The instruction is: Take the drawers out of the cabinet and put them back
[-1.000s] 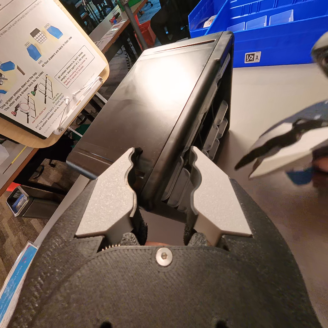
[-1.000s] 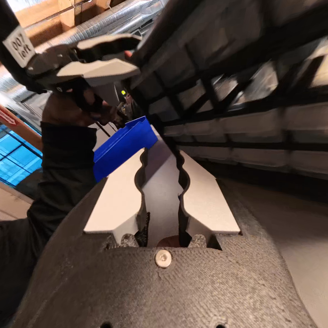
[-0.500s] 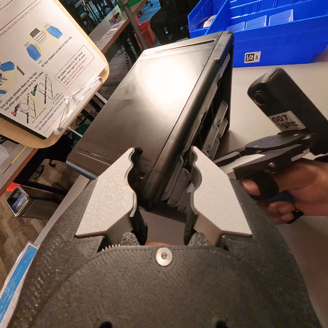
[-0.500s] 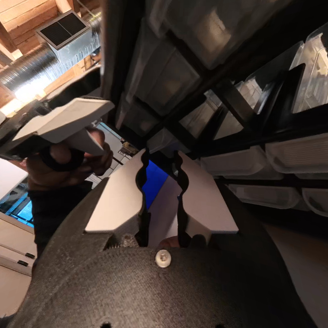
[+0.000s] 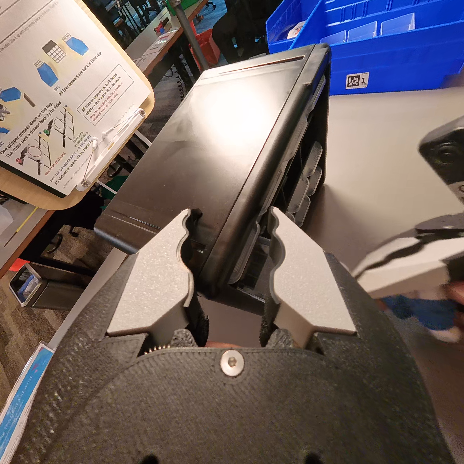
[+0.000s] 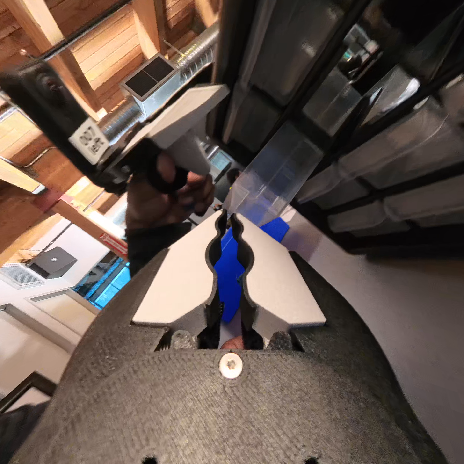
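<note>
Big black drawer cabinet (image 5: 226,150) standing on the grey bench (image 5: 376,150), long top running from 6 o'clock up to 1 o'clock in the left wrist view, drawer fronts facing off to 3 o'clock. Blue bins (image 5: 376,45) behind it at 1 o'clock. Left tool (image 5: 229,251) spread wide, straddling the cabinet's near top corner; contact hard to call, looks like bracing it. Right tool (image 6: 227,221) nearly pinched together on the front lip of one clear drawer (image 6: 271,175), so that's the arm doing the pulling. Drawer partway out of its slot, long axis running from the tool tips at 6 o'clock up to 1 o'clock into the cabinet, front end pointing down at the tool. Coming move probably turns on pulling straight back along that axis, no twisting.
</note>
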`<state>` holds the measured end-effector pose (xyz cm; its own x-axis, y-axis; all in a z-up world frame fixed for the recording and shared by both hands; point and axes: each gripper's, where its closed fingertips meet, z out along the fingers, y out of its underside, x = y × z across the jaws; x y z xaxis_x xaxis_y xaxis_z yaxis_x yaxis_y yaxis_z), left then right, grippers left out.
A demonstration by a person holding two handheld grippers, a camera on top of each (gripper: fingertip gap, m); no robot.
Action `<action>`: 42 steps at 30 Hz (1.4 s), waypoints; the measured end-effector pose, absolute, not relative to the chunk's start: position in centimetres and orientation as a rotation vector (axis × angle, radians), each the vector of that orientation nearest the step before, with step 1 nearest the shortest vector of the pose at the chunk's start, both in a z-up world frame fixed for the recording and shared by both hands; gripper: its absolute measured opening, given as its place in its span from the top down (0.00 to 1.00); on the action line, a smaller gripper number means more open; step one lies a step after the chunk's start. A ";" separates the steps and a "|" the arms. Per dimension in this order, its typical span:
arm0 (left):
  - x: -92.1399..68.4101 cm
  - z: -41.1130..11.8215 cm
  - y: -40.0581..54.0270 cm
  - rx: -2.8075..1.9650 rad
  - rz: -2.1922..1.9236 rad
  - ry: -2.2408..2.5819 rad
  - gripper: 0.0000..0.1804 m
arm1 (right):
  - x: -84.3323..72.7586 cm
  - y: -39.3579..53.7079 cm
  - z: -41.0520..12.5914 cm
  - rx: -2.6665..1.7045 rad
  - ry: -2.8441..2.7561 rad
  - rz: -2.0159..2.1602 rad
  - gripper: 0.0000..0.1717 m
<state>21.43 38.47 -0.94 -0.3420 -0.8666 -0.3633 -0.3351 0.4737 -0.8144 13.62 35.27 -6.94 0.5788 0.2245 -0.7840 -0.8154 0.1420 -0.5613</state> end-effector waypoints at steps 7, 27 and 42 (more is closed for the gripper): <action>21.5 -1.0 38.4 -1.004 -0.800 1.893 0.67 | 10.6 31.0 -6.1 -1.119 0.555 0.880 0.97; 21.5 -1.0 38.4 -1.002 -0.791 1.892 0.65 | 11.2 21.8 -12.9 -1.409 0.869 0.904 0.97; 21.5 -1.1 38.3 -1.000 -0.769 1.897 0.66 | 9.1 19.8 -14.5 -2.004 -0.149 0.160 0.76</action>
<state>21.49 38.30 -1.12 -0.3321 -0.8597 -0.3880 -0.3467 0.4938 -0.7975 9.06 19.80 -14.51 0.9832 0.1768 -0.0465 0.0332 -0.4231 -0.9055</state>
